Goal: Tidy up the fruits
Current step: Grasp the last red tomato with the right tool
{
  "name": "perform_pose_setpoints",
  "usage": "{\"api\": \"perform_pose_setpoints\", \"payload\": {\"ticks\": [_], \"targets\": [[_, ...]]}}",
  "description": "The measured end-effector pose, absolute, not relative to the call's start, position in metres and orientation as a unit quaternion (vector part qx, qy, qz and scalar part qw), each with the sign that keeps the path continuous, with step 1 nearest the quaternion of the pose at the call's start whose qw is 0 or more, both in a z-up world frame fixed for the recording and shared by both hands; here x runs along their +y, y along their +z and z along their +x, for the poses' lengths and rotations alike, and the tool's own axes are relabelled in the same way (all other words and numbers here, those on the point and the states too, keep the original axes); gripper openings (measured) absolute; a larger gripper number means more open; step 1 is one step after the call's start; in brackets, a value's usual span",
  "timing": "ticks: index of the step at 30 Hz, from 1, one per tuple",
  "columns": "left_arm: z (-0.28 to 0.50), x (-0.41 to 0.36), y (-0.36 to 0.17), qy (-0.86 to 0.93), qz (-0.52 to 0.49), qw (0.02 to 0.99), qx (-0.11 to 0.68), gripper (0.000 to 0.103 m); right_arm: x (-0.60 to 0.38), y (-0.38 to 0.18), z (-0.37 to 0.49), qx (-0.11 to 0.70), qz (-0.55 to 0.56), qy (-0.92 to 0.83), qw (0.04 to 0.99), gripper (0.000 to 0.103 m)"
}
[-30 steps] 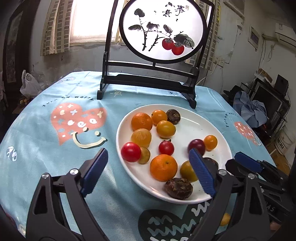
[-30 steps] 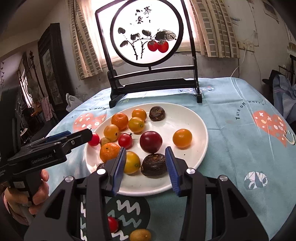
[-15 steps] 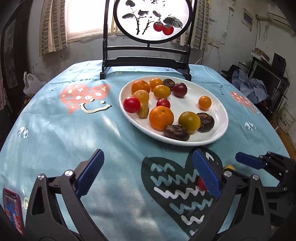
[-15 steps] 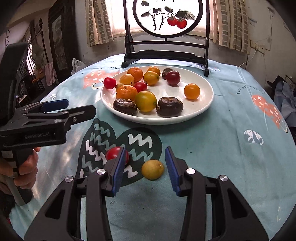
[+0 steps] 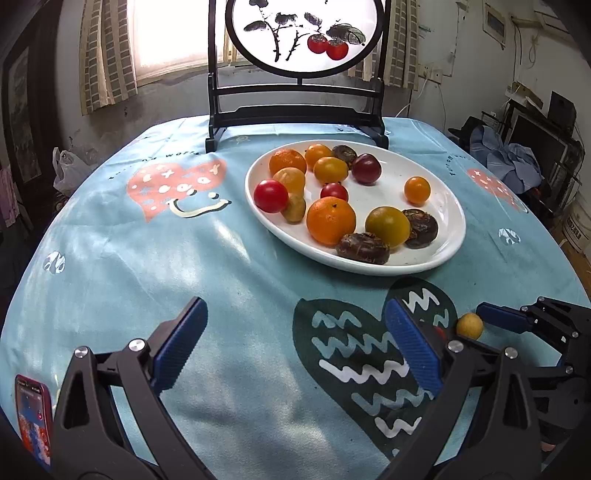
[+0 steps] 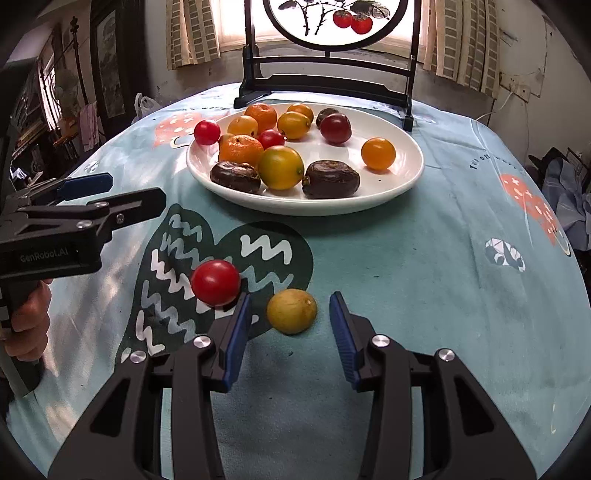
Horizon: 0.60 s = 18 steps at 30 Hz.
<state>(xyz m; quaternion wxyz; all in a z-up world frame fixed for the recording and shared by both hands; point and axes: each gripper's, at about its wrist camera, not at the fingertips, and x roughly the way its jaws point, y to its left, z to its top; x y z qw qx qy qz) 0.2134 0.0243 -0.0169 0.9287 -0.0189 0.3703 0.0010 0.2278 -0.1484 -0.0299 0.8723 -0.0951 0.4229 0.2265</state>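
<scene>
A white plate (image 5: pixel 448 243) (image 6: pixel 410 177) holds several fruits: oranges, yellow and red tomatoes, dark brown fruits. Two fruits lie loose on the blue tablecloth near me: a small yellow fruit (image 6: pixel 291 311) (image 5: pixel 469 325) and a red tomato (image 6: pixel 215 282), which the left wrist view mostly hides. My right gripper (image 6: pixel 290 314) is open, its blue pads either side of the yellow fruit, not touching it. My left gripper (image 5: pixel 295 334) is open and empty above bare cloth, well short of the plate.
A black stand with a round painted screen (image 5: pixel 299 33) stands behind the plate. A phone (image 5: pixel 33 421) lies at the table's near left edge. Clutter and furniture sit beyond the table on the right (image 5: pixel 517 162).
Both grippers pulled back from over the plate toward the near table edge. The right gripper has come down around the loose yellow fruit, which now sits between its open pads.
</scene>
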Motion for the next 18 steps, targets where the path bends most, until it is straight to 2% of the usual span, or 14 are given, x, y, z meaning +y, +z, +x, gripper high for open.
{"api": "perform_pose_setpoints", "payload": {"ticks": [3,8,9,18], "targets": [[0.213,0.024,-0.017,0.001,-0.017,0.928,0.371,0.099,-0.151,-0.03,0.23,0.426,-0.088,0.228,0.871,0.035],[0.213,0.023,-0.017,0.001,-0.016,0.928,0.372,0.099,-0.15,-0.032,0.23,0.433,-0.092,0.228,0.868,0.032],[0.213,0.023,-0.017,0.001,-0.016,0.928,0.372,0.099,-0.15,-0.033,0.231,0.434,-0.092,0.228,0.867,0.028],[0.213,0.021,-0.017,-0.007,-0.019,0.928,0.373,0.099,-0.172,-0.024,0.239,0.435,-0.021,0.223,0.872,0.027]]}}
